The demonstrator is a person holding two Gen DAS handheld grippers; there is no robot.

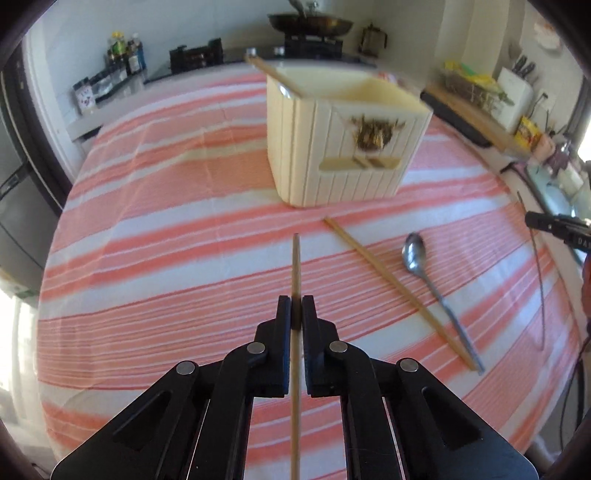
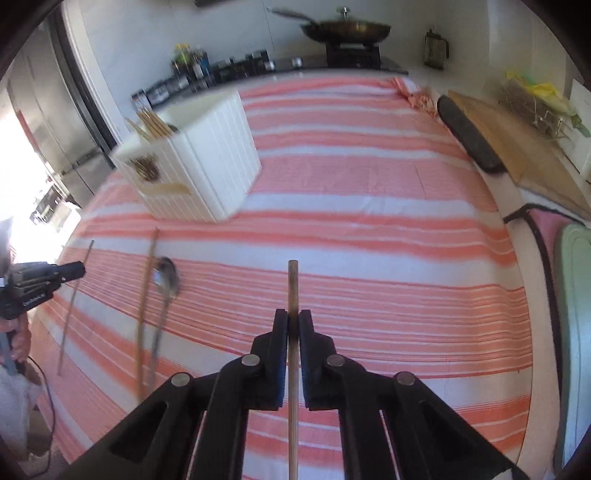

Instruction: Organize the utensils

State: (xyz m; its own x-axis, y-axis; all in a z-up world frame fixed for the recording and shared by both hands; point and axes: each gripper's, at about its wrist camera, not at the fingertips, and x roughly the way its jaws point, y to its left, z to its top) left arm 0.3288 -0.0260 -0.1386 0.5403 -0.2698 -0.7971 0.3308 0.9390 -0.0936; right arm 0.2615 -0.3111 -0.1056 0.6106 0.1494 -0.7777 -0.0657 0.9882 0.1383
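My left gripper [image 1: 296, 306] clamps one chopstick [image 1: 295, 266]; my right gripper [image 2: 293, 321] clamps another chopstick [image 2: 292, 288]. A third chopstick [image 1: 391, 284] and spoon [image 1: 424, 269] lie before the utensil holder [image 1: 343, 147] on the striped surface [image 1: 166, 240].

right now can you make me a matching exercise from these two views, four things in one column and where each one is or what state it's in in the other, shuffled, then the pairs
Things
1. left gripper
2. spoon
3. white utensil box
4. frying pan

Places or states
A. lying flat on the striped cloth beside a loose chopstick
B. on the stove at the far end of the counter
C. shut on a chopstick
D. standing on the cloth with chopsticks already sticking out of it

Pairs: 1-C, 2-A, 3-D, 4-B
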